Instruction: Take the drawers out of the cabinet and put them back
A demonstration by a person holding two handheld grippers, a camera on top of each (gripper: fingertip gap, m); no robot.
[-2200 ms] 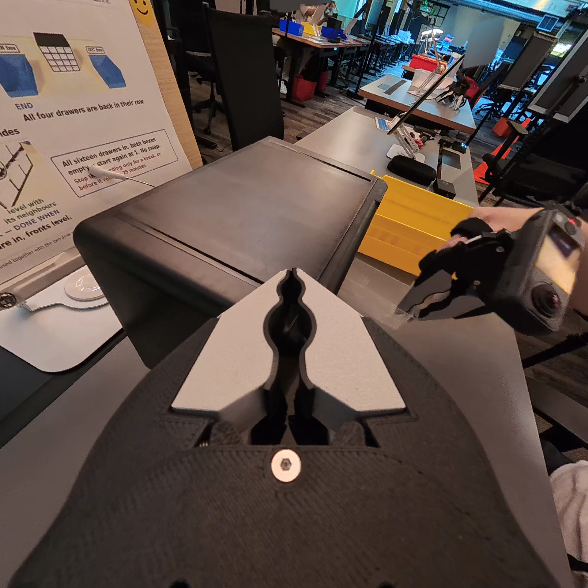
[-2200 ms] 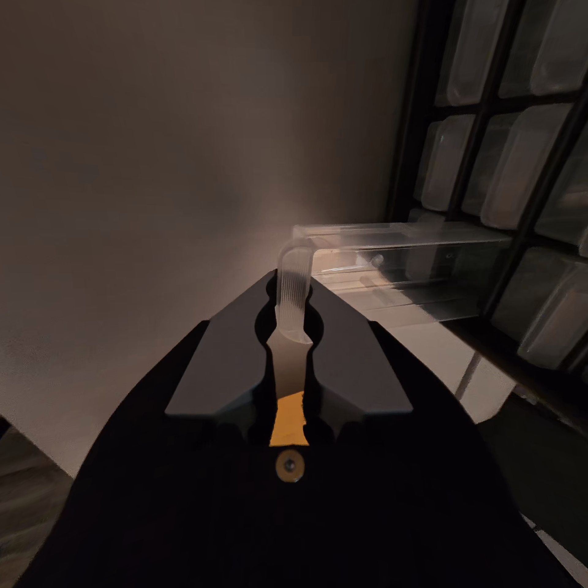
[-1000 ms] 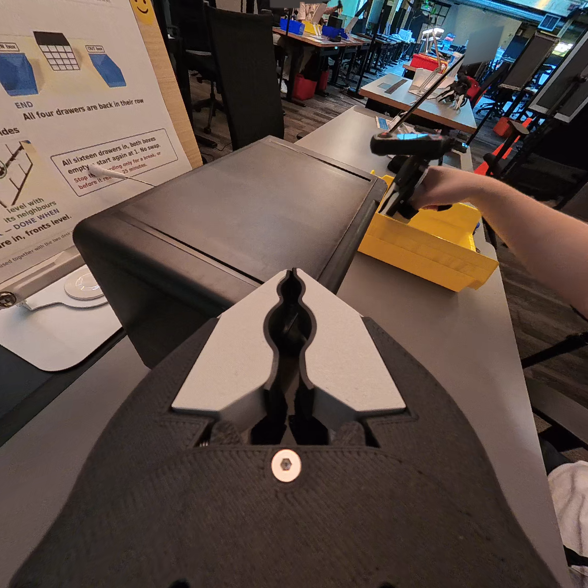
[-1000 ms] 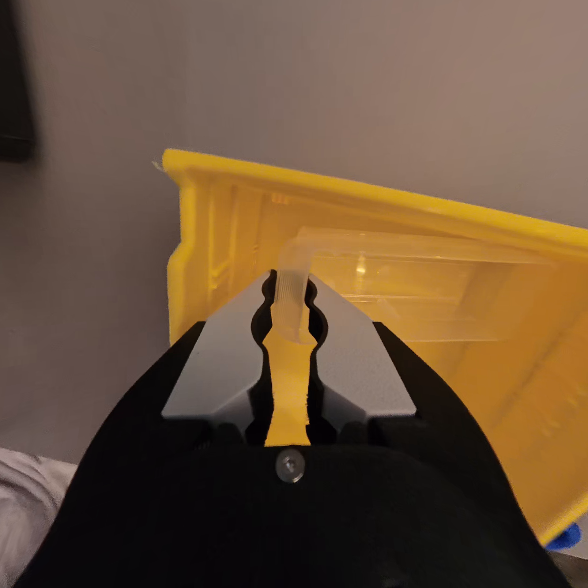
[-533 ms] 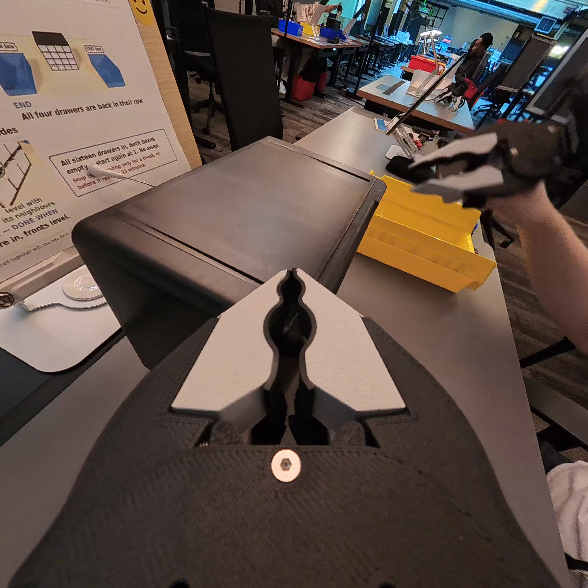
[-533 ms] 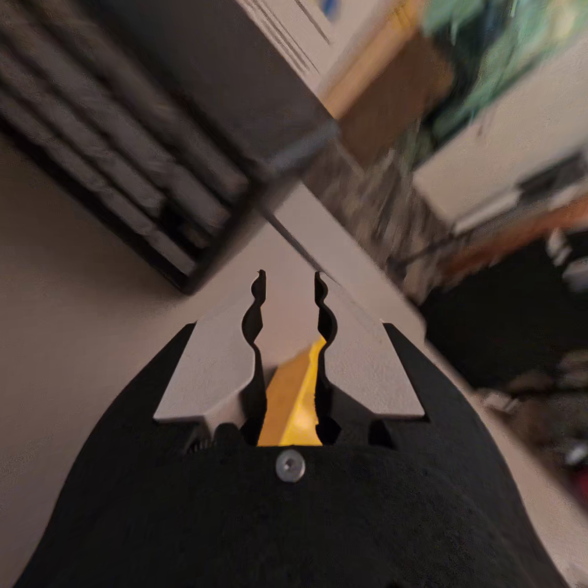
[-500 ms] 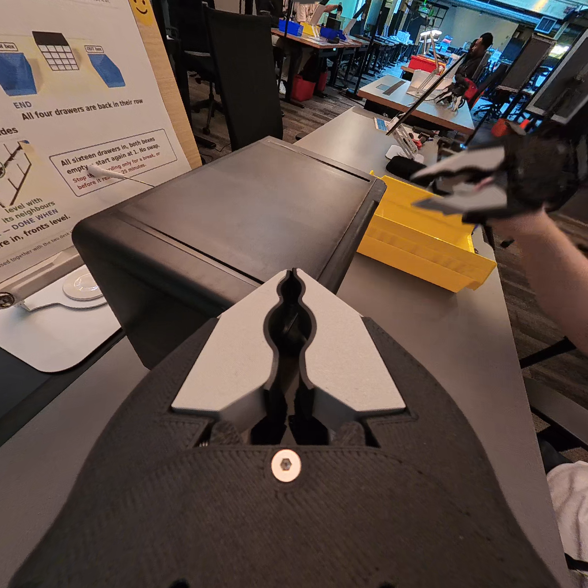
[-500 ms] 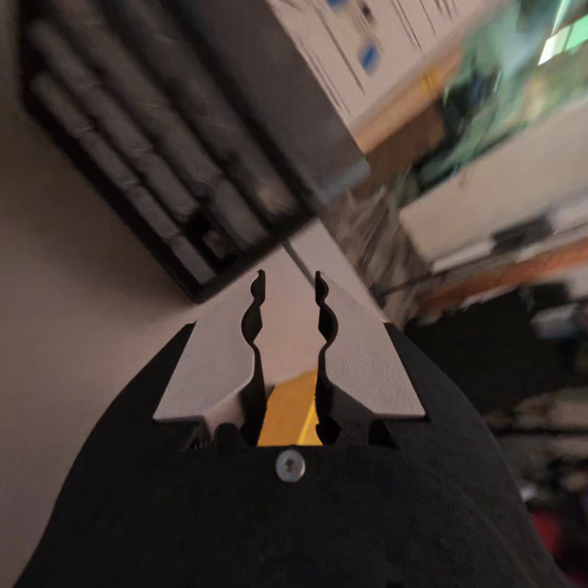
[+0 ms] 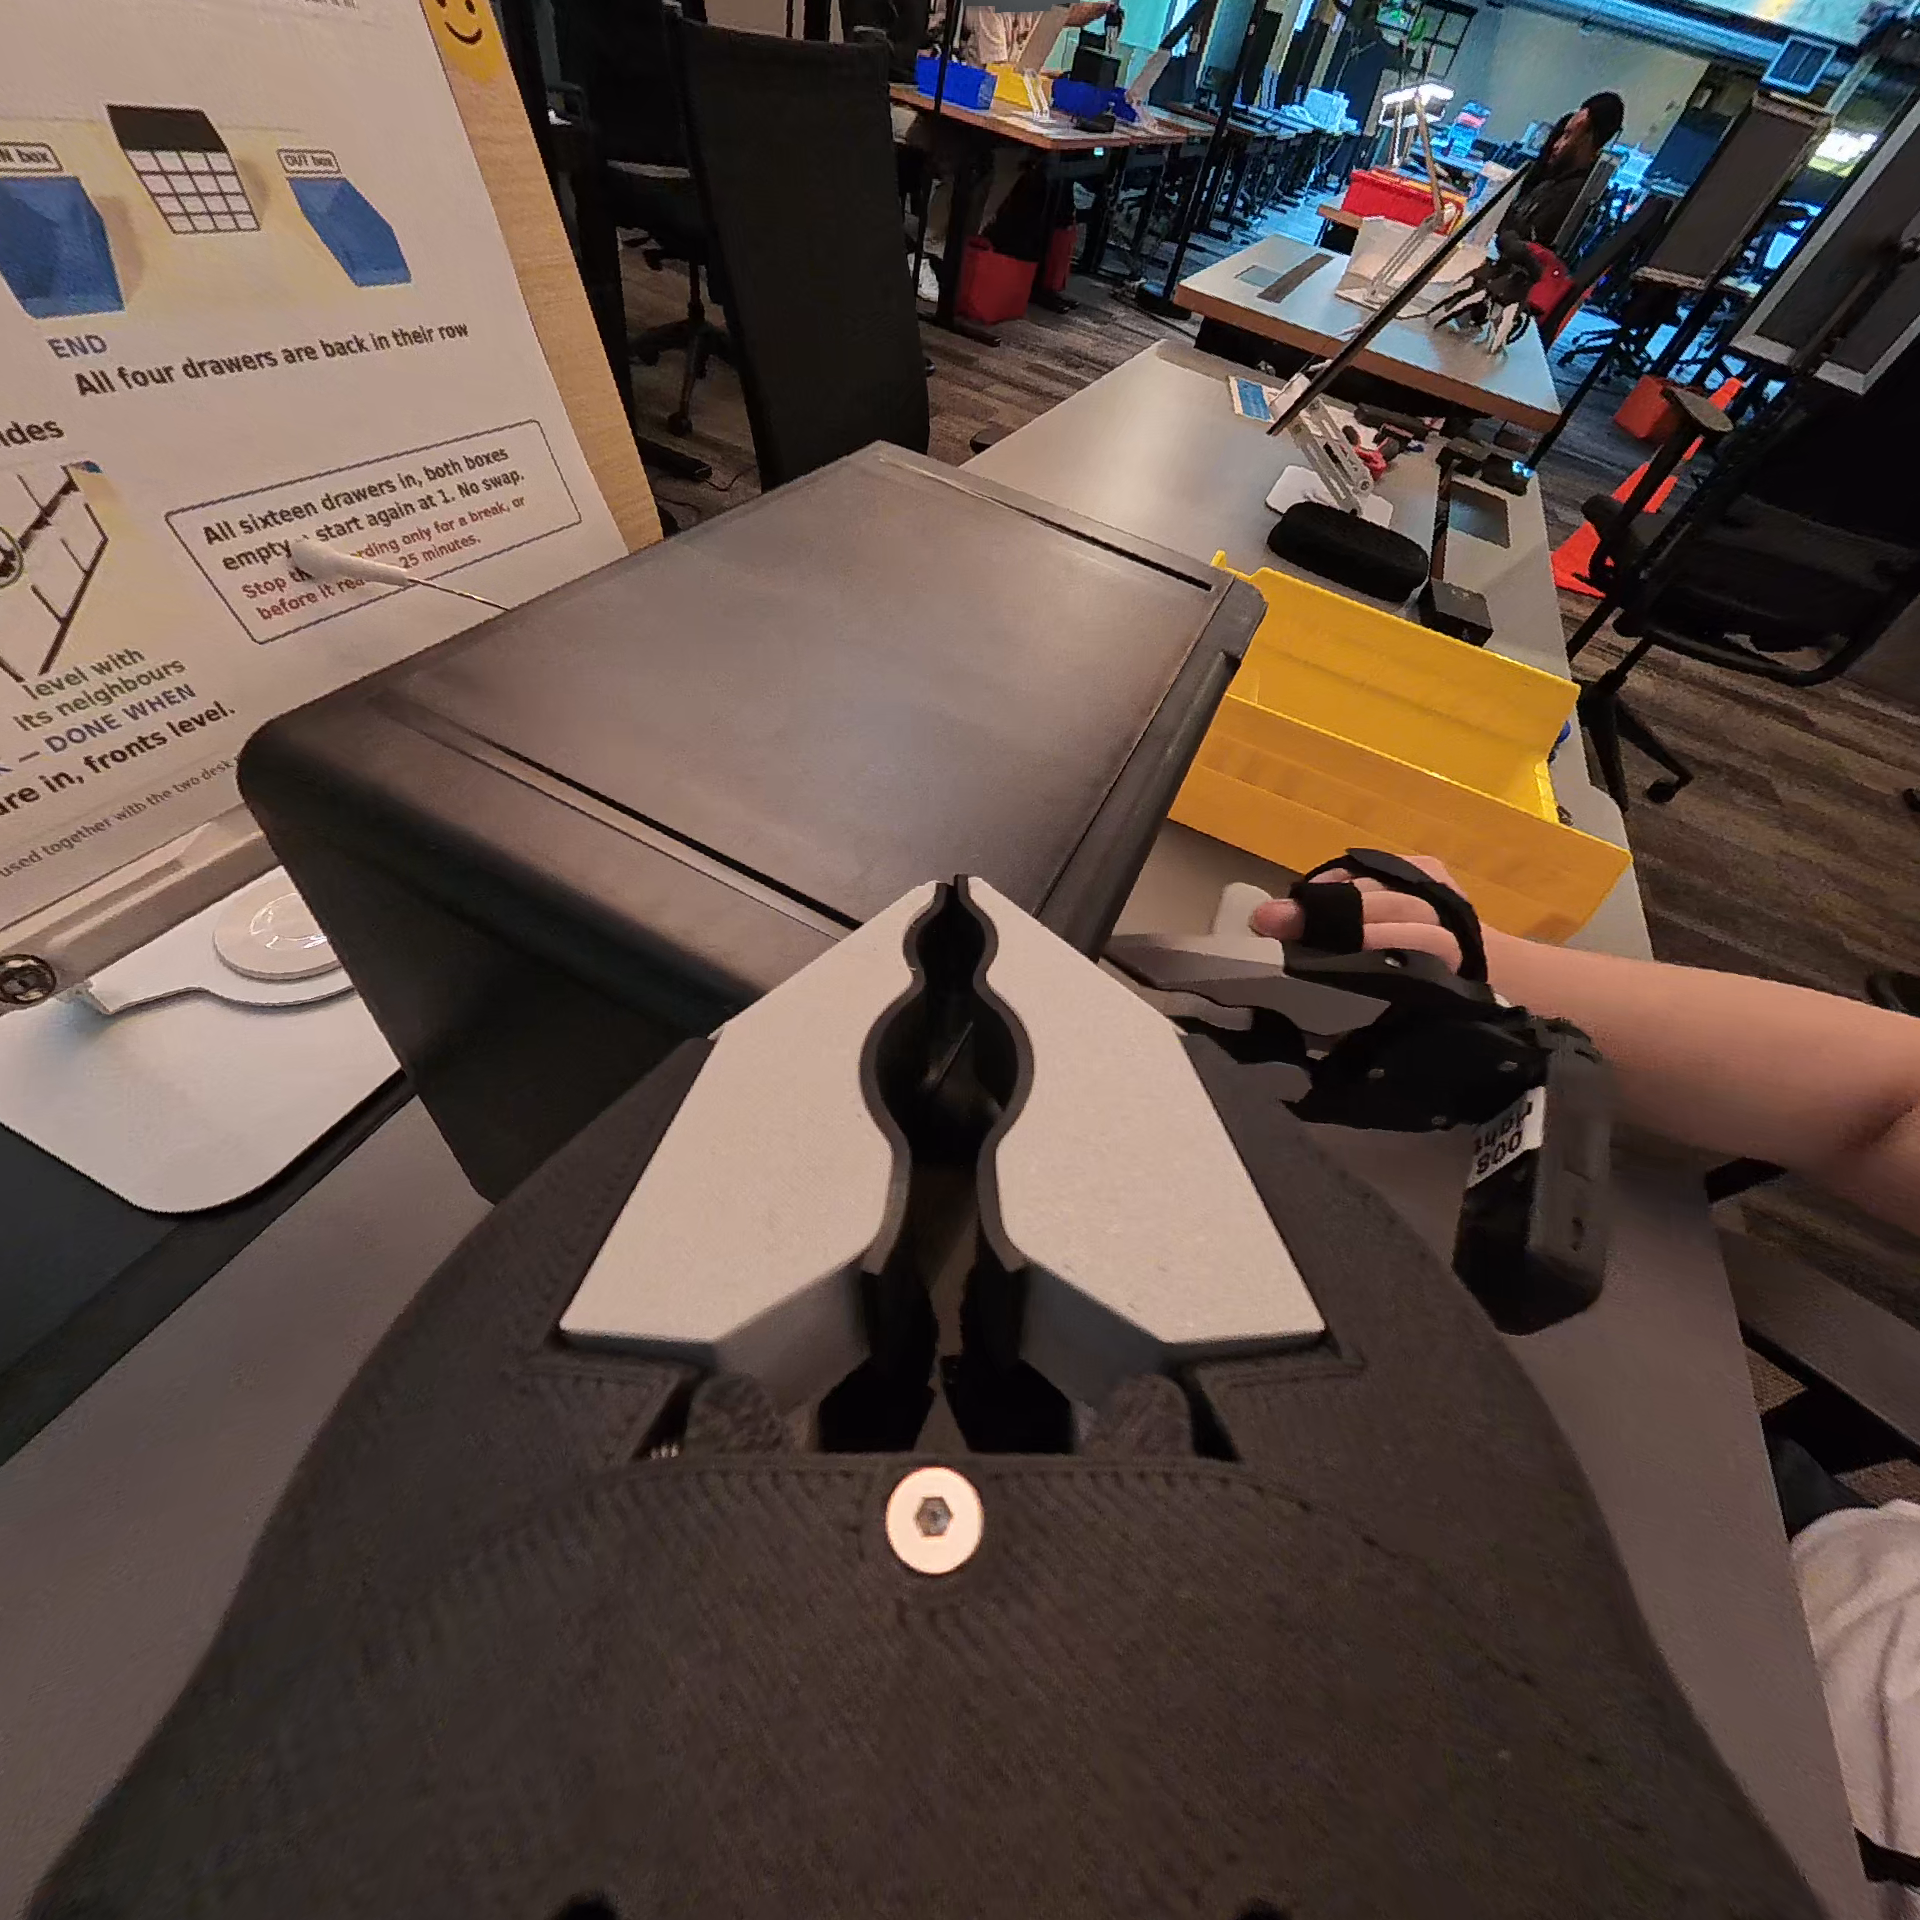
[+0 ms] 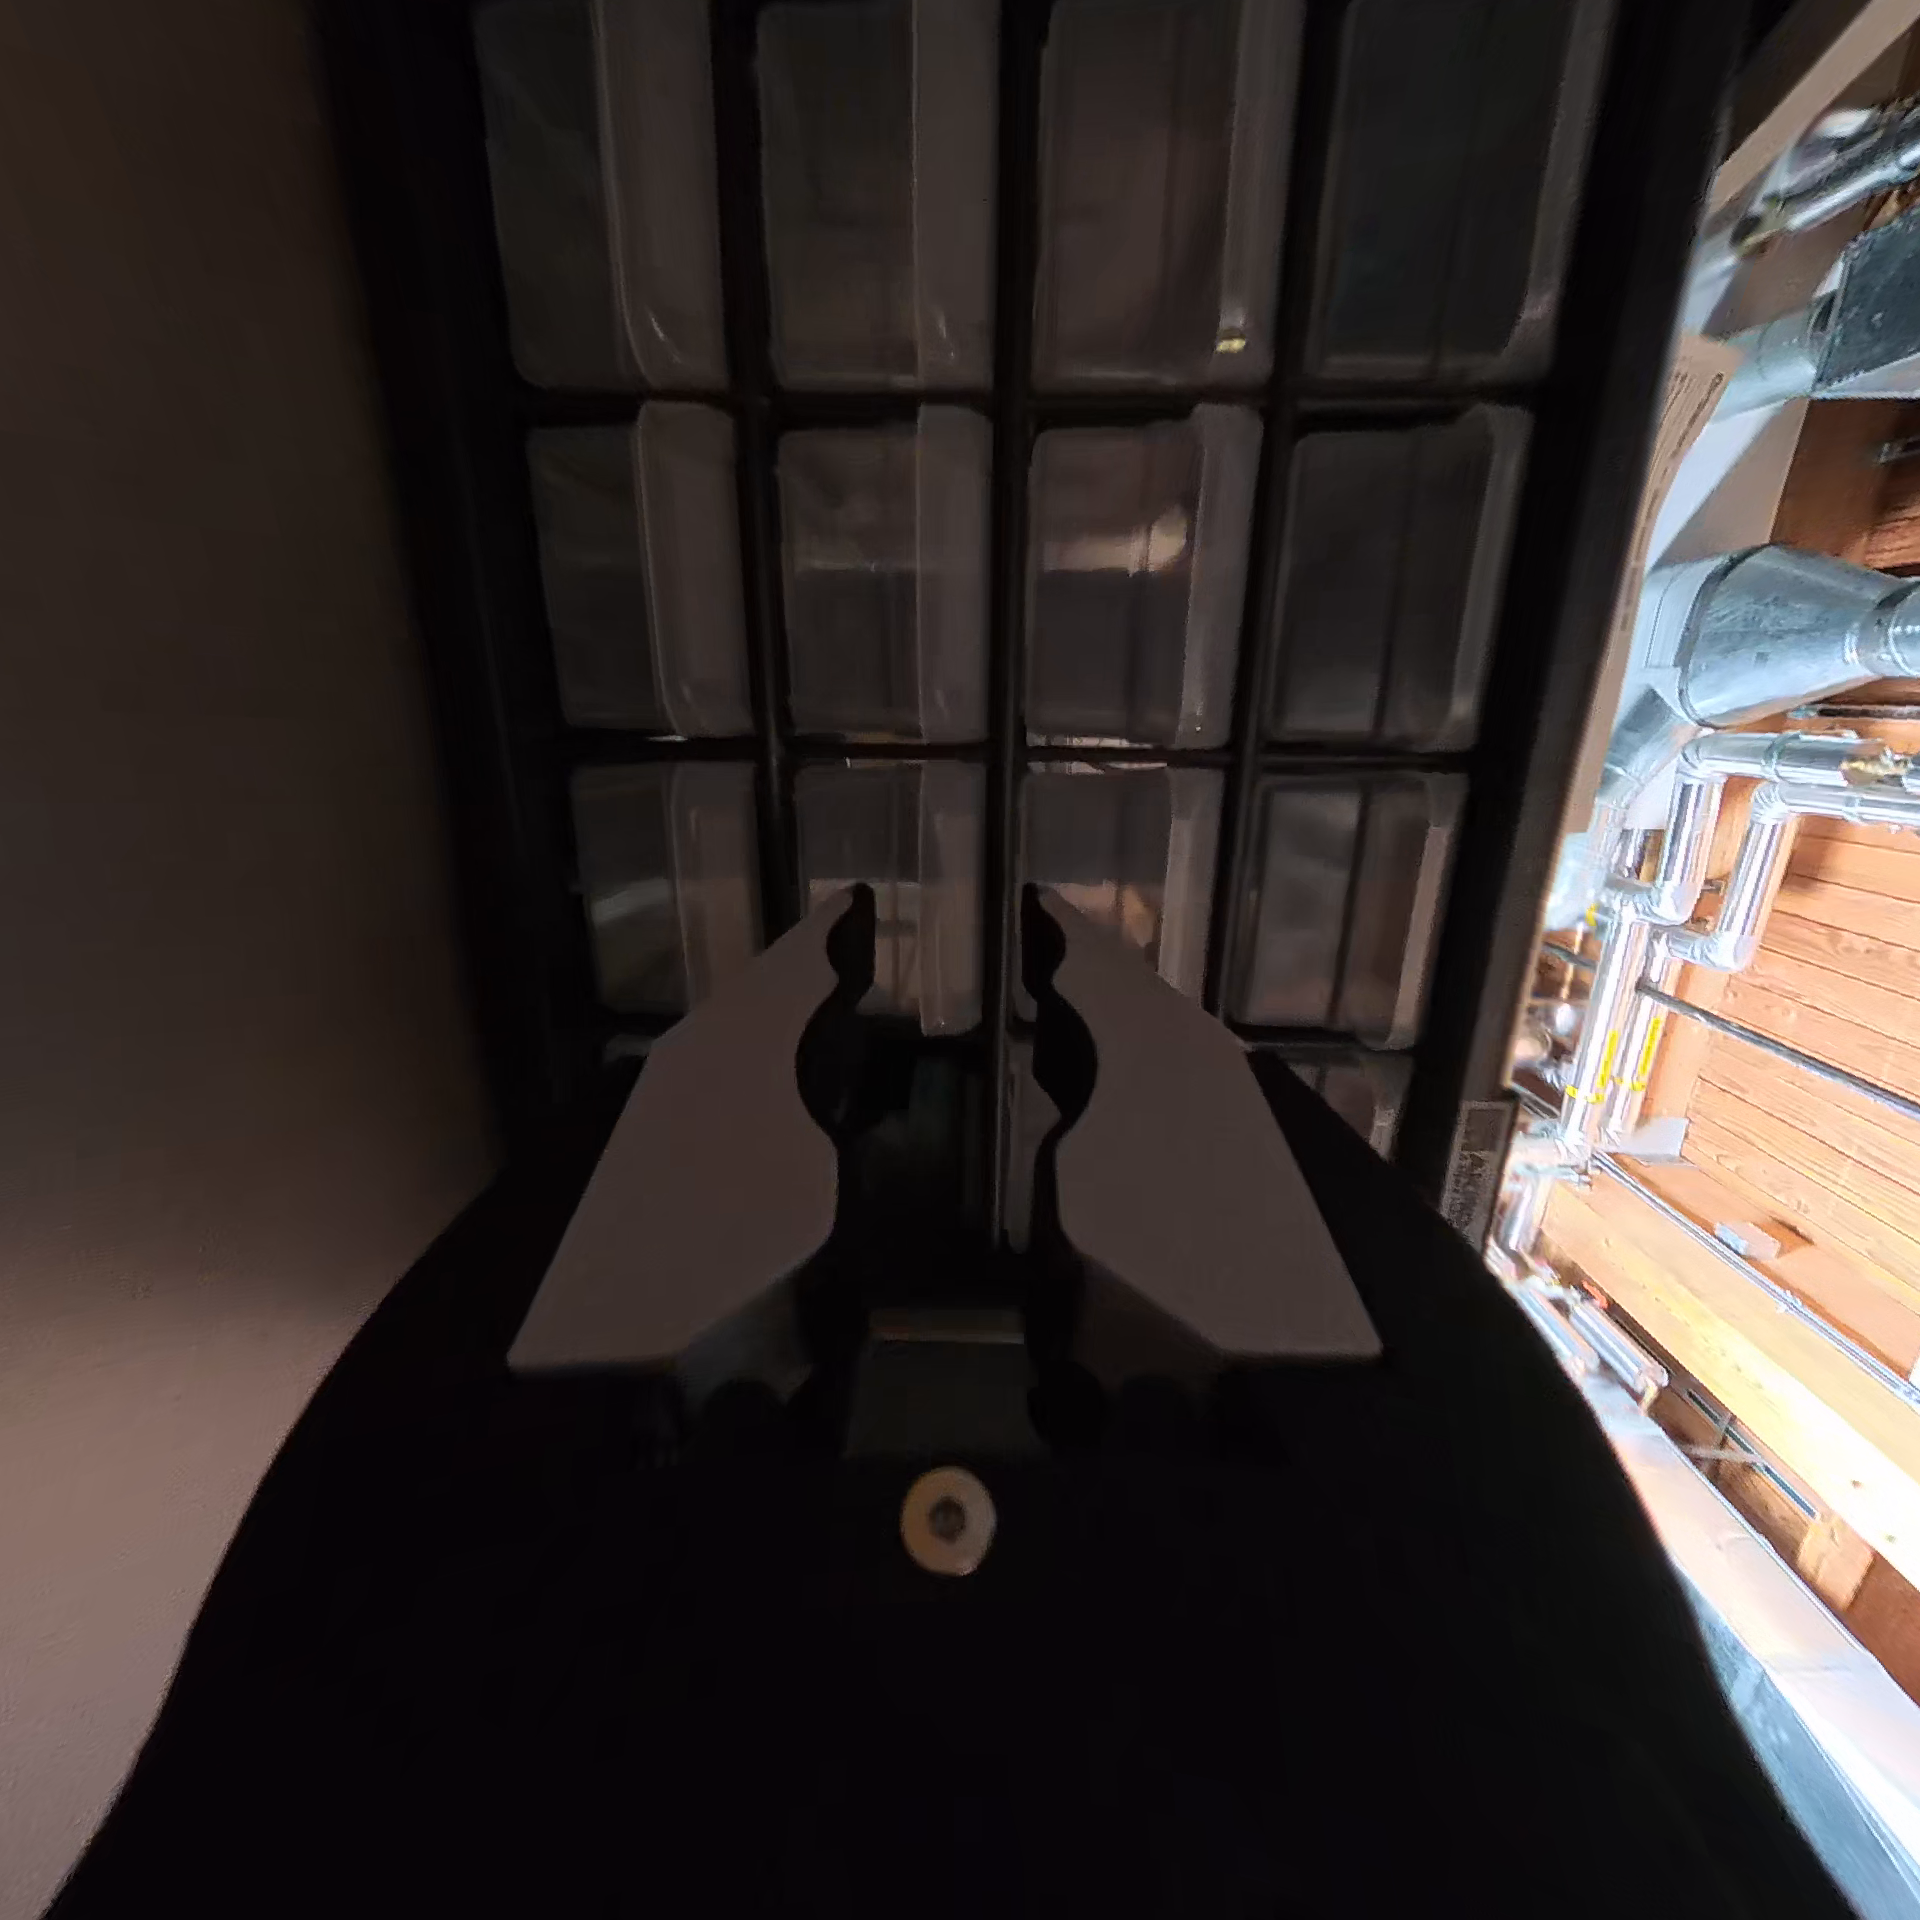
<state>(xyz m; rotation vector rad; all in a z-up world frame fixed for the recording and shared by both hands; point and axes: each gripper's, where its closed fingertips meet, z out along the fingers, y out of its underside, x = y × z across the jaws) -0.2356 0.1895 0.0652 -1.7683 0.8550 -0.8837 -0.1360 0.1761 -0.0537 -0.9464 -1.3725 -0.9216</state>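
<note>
Before cabinet [image 10: 997, 582]: right tongs [image 10: 940, 904] parted, drawers [image 10: 883, 571] visible only there.

Grey table [image 9: 1226, 468], black cabinet [image 9: 831, 665], yellow bin [image 9: 1392, 748] beside, white mat [image 9: 177, 1081]

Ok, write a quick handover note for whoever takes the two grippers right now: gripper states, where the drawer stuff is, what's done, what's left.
Left gripper: shut, empty, over the table in front of the black cabinet.
Right gripper: open, empty, facing the cabinet front close to the clear drawers.
Yellow bin sits right of the cabinet; its contents can't be seen from here.
Done: can't tell from these views. Most drawers seen sit in their slots.
Left: probably grip the next drawer handle, pull it out, later refit them all.
</note>
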